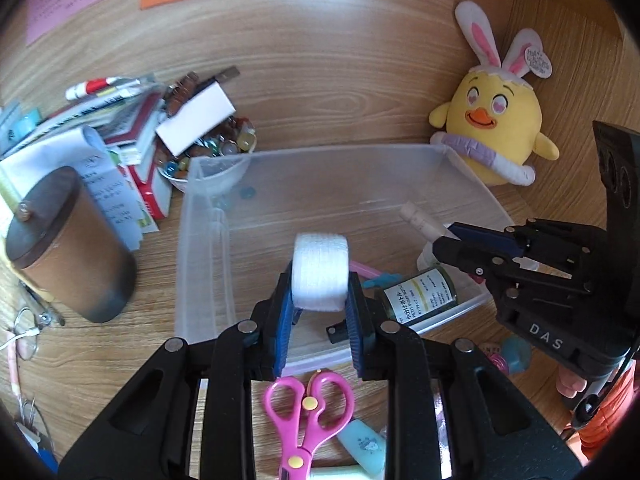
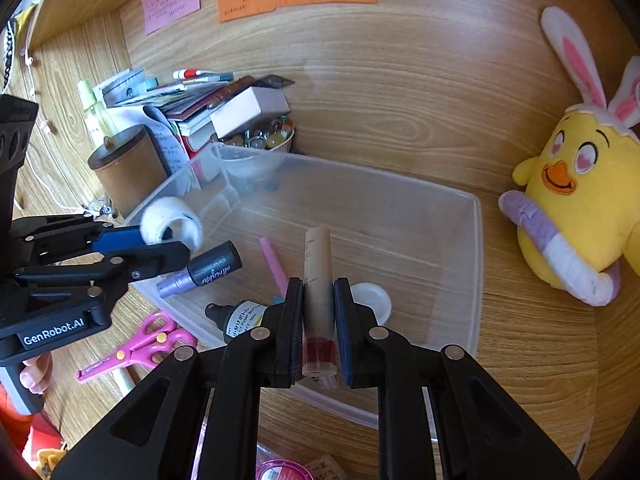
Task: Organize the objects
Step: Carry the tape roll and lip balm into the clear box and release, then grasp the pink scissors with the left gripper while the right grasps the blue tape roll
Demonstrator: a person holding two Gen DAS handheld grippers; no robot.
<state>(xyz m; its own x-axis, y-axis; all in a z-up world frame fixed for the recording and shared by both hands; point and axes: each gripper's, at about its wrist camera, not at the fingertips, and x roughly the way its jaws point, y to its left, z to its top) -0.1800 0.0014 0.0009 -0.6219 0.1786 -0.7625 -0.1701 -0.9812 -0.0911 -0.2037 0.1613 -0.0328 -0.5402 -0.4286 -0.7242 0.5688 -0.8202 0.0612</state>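
Note:
My left gripper (image 1: pixel 320 280) is shut on a white roll (image 1: pixel 320 264), which hangs over the near part of a clear plastic bin (image 1: pixel 204 248). In the right wrist view that left gripper (image 2: pixel 168 240) and the white roll (image 2: pixel 172 222) sit at the bin's left wall. My right gripper (image 2: pixel 318 285) is shut on a beige tube with a red band (image 2: pixel 318 264), held over the bin (image 2: pixel 476 280). In the left wrist view the right gripper (image 1: pixel 444 238) reaches in from the right, with the beige tube (image 1: pixel 420 220) sticking out past it. In the bin lie a purple marker (image 2: pixel 200 272), a green bottle (image 2: pixel 240 316) and a white cap (image 2: pixel 374 300).
Pink scissors (image 1: pixel 308 412) lie on the wooden desk in front of the bin. A brown lidded canister (image 1: pixel 68 248), a pile of books and papers (image 1: pixel 120 128) and a bowl of glass beads (image 1: pixel 216 148) crowd the left. A yellow plush chick (image 1: pixel 492 120) leans in the right corner.

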